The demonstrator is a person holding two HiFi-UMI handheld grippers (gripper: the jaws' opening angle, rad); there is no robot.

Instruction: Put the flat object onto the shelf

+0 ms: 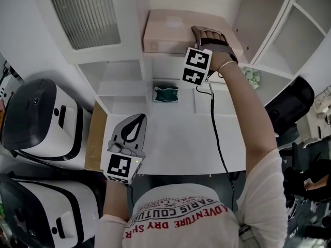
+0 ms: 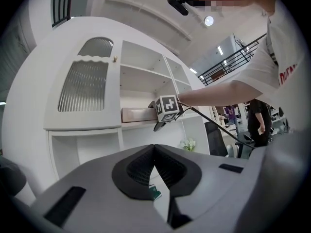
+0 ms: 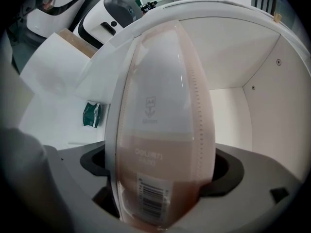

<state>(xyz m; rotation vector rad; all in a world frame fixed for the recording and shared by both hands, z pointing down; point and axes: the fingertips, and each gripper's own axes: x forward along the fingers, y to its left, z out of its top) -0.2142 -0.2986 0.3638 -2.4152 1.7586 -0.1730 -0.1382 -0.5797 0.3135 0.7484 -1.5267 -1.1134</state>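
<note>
The flat object is a pink, translucent document case (image 1: 165,32) lying on a shelf board (image 1: 155,57) of the white cabinet. In the right gripper view the case (image 3: 160,130) fills the space between the jaws, its barcode end nearest the camera. My right gripper (image 1: 207,35) is at the case's right end with its jaws spread wide; a dark gap shows beside the left finger (image 3: 95,161), so the pads do not press. My left gripper (image 1: 133,125) hangs low over the white counter, shut and empty, jaws meeting in a point (image 2: 154,152).
A green pouch (image 1: 166,94) lies on the counter (image 1: 170,138) below the shelf. Two white-and-black machines (image 1: 41,118) stand at the left beside a wooden board (image 1: 95,138). A black cable (image 1: 216,133) trails from the right gripper. A black chair (image 1: 289,105) is at the right.
</note>
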